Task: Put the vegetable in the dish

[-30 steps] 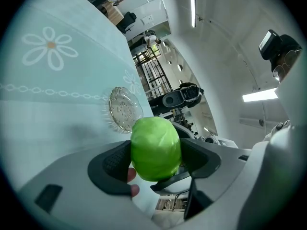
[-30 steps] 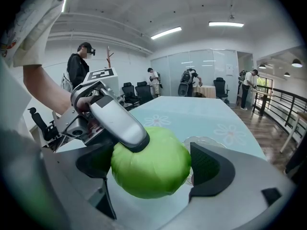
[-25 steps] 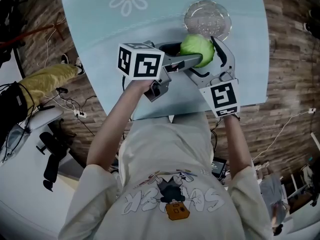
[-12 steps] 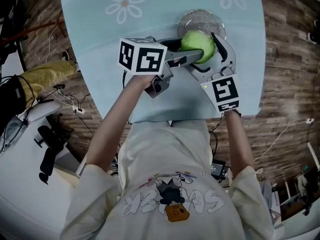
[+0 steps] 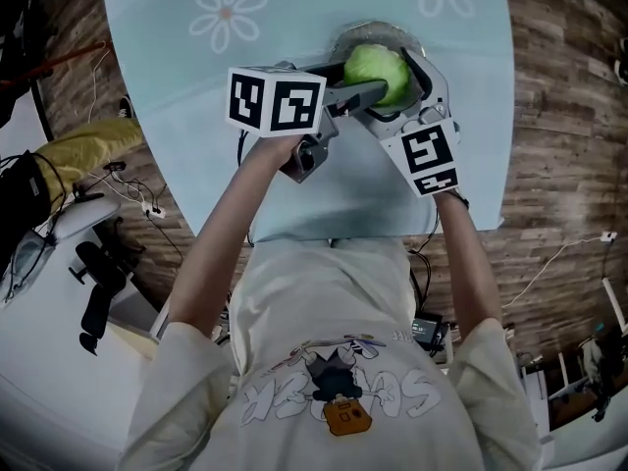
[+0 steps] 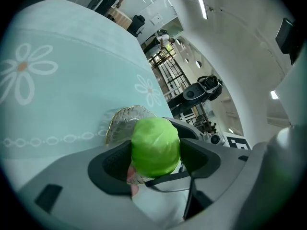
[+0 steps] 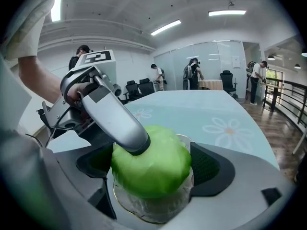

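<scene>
I see the person's left arm (image 5: 221, 234) and right arm (image 5: 461, 253) stretched forward over the pale blue flowered tablecloth (image 5: 196, 96), converging, both tools tipped downward. The left gripper (image 6: 156, 157) and right gripper (image 7: 152, 166) each press 2 wide-spread jaws on the round green cabbage (image 5: 378, 70), crosswise, directly over the clear glass dish (image 6: 122, 121); I cannot tell whether it touches

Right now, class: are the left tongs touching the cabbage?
Touching. The right gripper view shows one finger of the left tongs pressing against the cabbage.
</scene>
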